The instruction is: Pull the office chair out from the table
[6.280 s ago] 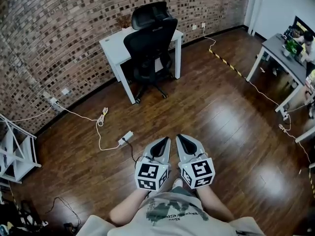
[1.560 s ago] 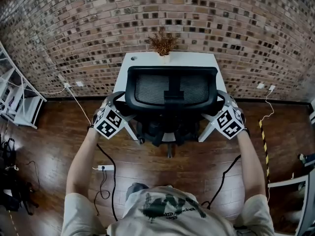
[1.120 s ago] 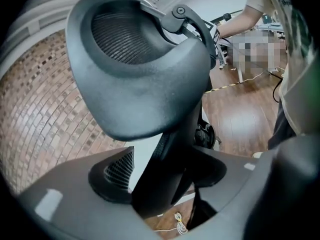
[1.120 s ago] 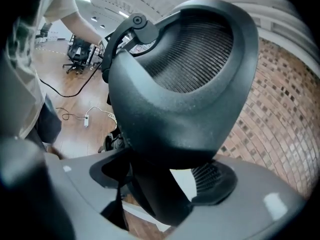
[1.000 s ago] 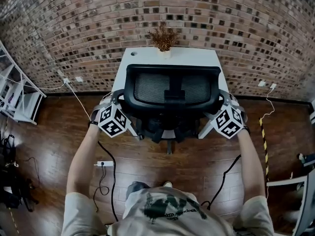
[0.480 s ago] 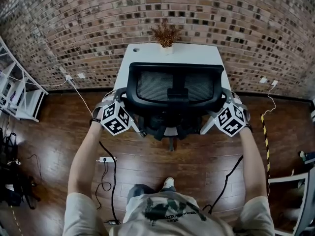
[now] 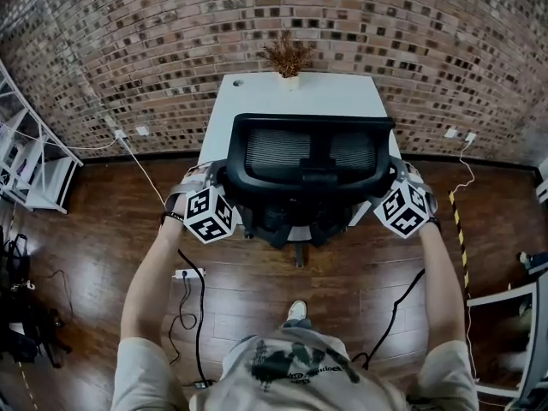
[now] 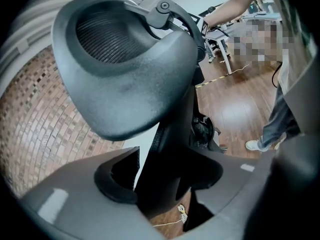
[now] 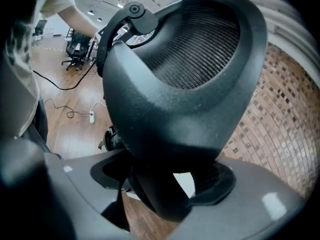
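Room: rough brick wall (image 7: 128, 41), glossy wood-plank floor (image 7: 342, 315).
Table: flat white top (image 7: 257, 101), against the wall.
Office chair (image 7: 308, 148): black, curved mesh back, close at the table's front edge.
Left gripper (image 8: 167, 179): jaws just been closing, loose around the left armrest post (image 8: 165, 149), with a gap showing.
Right gripper (image 9: 160, 181): wide, straddling the right armrest post (image 9: 155, 199).

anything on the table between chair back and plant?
No. Head view shows bare white table from the office chair backrest to the dried plant.
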### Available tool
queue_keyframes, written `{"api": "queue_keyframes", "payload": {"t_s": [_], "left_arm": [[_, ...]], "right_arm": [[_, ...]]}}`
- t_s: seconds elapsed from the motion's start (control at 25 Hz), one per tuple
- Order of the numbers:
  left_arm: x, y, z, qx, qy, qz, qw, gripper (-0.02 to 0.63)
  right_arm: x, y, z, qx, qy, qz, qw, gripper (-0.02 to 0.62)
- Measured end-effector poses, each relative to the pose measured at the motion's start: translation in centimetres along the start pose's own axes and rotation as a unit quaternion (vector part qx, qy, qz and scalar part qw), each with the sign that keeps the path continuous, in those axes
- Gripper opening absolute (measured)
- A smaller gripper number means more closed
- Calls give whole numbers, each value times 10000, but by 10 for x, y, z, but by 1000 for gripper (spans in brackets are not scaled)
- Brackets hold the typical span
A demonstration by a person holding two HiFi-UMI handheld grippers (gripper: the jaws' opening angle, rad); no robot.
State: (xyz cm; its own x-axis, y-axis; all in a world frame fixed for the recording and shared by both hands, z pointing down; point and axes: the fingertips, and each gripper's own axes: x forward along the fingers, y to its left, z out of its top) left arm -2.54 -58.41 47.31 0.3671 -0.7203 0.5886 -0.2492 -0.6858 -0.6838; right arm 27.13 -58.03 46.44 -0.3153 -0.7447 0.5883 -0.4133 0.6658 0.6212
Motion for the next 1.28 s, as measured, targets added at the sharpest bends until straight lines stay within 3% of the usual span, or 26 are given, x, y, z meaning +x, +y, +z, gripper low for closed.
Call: {"api": "queue_keyframes", "payload": {"t_s": [0.72,1.28], "left_arm": [[-81,-73,0,346,148,65,9993,255],[-154,-141,11,406,99,77,9991,250]], "right_arm": [[-99,93,2,92,249,-397,9989,356],[-170,159,-8,3,478,-359,9982,342]]}}
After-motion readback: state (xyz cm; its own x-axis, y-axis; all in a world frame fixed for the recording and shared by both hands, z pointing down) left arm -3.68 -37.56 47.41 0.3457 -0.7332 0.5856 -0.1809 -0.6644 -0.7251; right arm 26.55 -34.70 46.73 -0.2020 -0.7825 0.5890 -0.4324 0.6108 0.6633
